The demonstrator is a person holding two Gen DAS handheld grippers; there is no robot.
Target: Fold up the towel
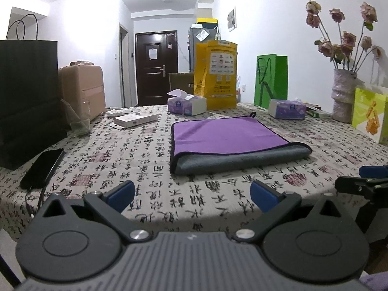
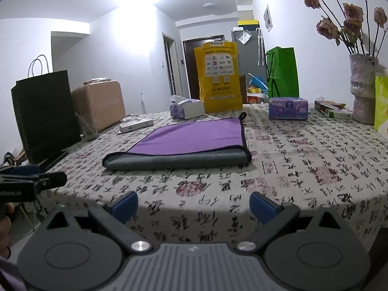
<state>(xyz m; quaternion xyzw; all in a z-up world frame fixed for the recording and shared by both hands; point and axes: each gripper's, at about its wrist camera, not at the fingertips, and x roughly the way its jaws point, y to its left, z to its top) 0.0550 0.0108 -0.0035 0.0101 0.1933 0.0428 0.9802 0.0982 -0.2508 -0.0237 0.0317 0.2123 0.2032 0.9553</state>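
Observation:
A purple towel (image 1: 225,137) with a grey underside and black trim lies folded flat on the patterned tablecloth (image 1: 126,162), its rounded grey fold facing me. It also shows in the right wrist view (image 2: 189,138). My left gripper (image 1: 192,195) is open and empty, held back near the table's front edge, short of the towel. My right gripper (image 2: 194,206) is open and empty, also back from the towel. The right gripper shows at the right edge of the left wrist view (image 1: 363,181).
A black phone (image 1: 42,168) lies at the left. A black paper bag (image 1: 26,97), a white box (image 1: 134,119), two tissue boxes (image 1: 186,104) (image 1: 287,109), yellow (image 1: 218,75) and green (image 1: 270,80) bags and a flower vase (image 1: 342,94) ring the towel.

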